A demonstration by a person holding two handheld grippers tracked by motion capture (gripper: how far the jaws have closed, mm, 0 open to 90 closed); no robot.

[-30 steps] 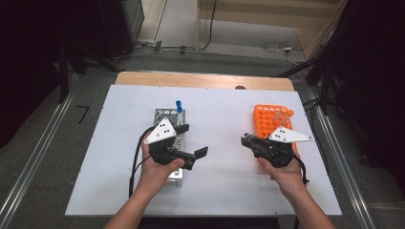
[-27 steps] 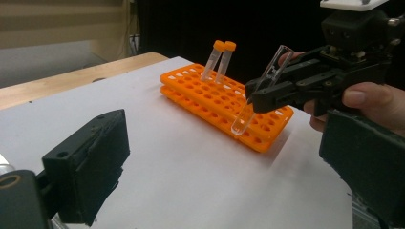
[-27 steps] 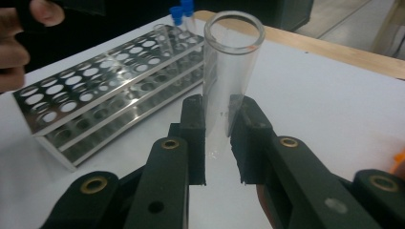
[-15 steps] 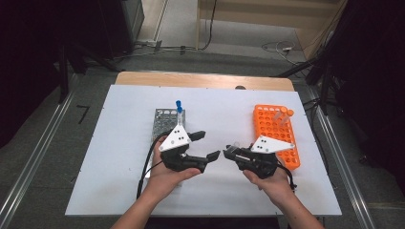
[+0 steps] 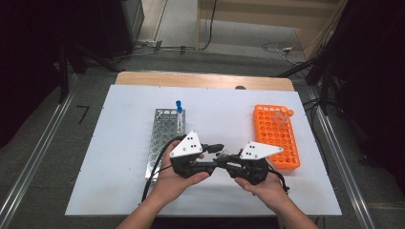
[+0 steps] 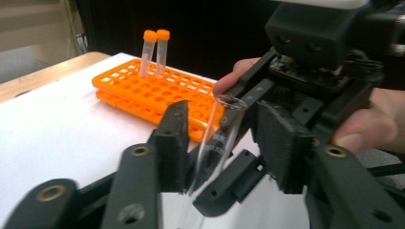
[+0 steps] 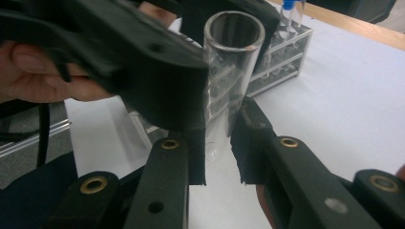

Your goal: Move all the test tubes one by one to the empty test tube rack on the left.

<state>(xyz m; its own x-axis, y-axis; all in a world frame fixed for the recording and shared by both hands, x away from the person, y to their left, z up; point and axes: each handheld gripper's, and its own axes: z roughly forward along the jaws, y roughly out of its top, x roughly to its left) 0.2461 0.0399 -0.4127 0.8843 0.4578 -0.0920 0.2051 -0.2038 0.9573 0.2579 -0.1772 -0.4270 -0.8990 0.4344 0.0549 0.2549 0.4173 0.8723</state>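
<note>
Right gripper at lower centre of its view, which we see clamped on a clear glass tube, left gripper with jaws apart around the same tube, we note both meeting at lower centre of the white worktop, metal rack left, orange rack right.

1. This looks like a lab or test bench: a white rectangular tabletop carries an orange plastic tube rack holding orange-capped tubes and a grey metal tube rack.
2. Loose cables trail over the grey floor beyond, and metal rails flank the tabletop.
</note>
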